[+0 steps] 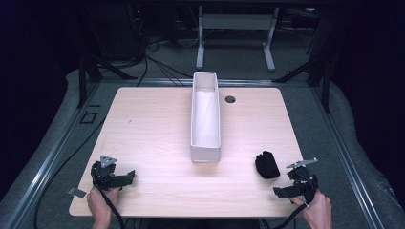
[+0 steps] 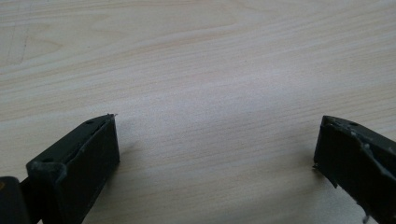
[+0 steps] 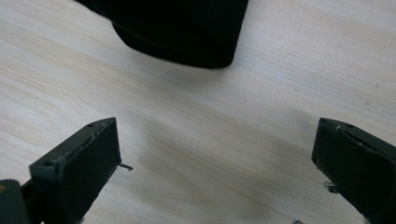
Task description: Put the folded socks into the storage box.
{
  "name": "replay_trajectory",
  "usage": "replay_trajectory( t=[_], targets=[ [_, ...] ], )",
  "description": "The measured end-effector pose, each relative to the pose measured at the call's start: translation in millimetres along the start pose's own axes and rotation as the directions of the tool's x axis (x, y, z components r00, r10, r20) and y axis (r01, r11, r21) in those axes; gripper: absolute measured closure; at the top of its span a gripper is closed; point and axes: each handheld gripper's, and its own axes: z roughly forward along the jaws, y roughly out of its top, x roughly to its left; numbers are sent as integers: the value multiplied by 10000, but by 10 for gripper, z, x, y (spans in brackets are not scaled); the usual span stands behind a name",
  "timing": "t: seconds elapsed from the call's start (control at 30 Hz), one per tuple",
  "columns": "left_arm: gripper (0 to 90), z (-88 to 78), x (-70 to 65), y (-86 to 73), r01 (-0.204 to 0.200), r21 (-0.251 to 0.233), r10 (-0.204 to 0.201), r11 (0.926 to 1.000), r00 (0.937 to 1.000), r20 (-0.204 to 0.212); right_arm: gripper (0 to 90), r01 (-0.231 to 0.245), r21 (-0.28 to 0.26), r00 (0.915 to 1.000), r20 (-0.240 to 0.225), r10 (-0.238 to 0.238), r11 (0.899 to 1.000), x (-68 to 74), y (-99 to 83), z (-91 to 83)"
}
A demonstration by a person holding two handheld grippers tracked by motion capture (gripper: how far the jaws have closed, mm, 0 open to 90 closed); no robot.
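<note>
Stock as I read it from my station, largest first, all placed against the box.

1. Table [image 1: 157, 124]: pale wood top with rounded corners, bearing everything listed below. A small round hole [image 1: 230, 99] is cut in it just right of the box's far half.

2. Box [image 1: 206, 117]: long, narrow, white, open at the top, standing at mid-table with its length running away from the person. I see a pale lining or sheet inside; I cannot tell more of its contents.

3. Left gripper [image 1: 125, 178]: well to the left of the box's near end, close to the table's near edge, held by the left hand [image 1: 101, 204]. A grey three-cornered plate sits on top. In the left gripper view its jaws stand wide apart over bare wood, with nothing between them [image 2: 215, 140].

4. Right gripper [image 1: 282, 192]: well to the right of the box's near end, also by the near edge, held by the right hand [image 1: 317, 210]. In the right gripper view I see its jaws wide apart and empty [image 3: 215, 144].

5. Black bundle [image 1: 267, 164]: a dark, soft-looking folded item lying on the table right of the box's near end, between the box and the right gripper. In the right gripper view it lies just ahead of the jaws [image 3: 180, 28], apart from both.
</note>
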Motion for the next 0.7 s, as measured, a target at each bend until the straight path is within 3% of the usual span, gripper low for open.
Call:
replay_trajectory(
  t=[0.17,0.33,0.43,0.7],
  targets=[
    [1,0,0,0,1,6,-1,10000,10000,2,9,46,81,9999,119,-47,10000,28,58,-53],
    [0,0,0,1,-5,5,5,10000,10000,2,9,-13,92,9999,-143,14,10000,39,131,-127],
    [0,0,0,1,-6,3,6,10000,10000,1,9,-32,186,10000,44,31,9998,55,184,-177],
    [0,0,0,1,-4,1,4,10000,10000,0,0,-153,524,9978,-632,186,9985,63,324,-204]
  ],
)
